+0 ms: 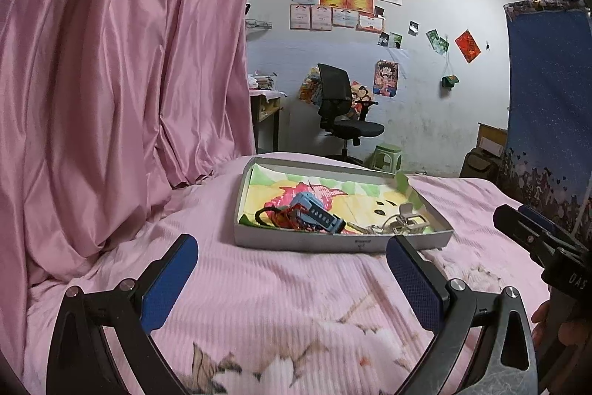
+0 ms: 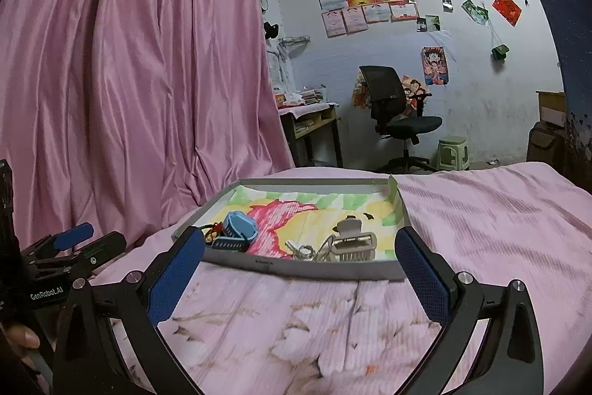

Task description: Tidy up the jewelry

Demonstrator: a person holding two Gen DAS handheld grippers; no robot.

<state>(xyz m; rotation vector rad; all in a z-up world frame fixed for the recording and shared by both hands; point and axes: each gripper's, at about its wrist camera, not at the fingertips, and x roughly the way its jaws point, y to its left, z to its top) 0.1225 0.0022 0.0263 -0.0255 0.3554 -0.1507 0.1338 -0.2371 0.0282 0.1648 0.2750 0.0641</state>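
Observation:
A shallow grey box (image 1: pixel 296 241) lined with a colourful drawing lies on the pink bedspread; it also shows in the right wrist view (image 2: pixel 333 270). Inside lie a blue watch (image 1: pixel 314 211) (image 2: pixel 238 228), a red and black cord (image 1: pixel 281 219), a silver ring piece (image 2: pixel 305 252) and a beige hair claw (image 2: pixel 351 241) (image 1: pixel 409 219). My left gripper (image 1: pixel 292 256) is open and empty, just short of the box's near wall. My right gripper (image 2: pixel 301 250) is open and empty, its fingertips at the box's near corners.
A pink curtain (image 1: pixel 111 80) hangs close on the left. A blue patterned cloth (image 1: pixel 547 99) hangs at the right. Beyond the bed stand a black office chair (image 1: pixel 340 106), a desk (image 2: pixel 314 124) and a green stool (image 1: pixel 386 156).

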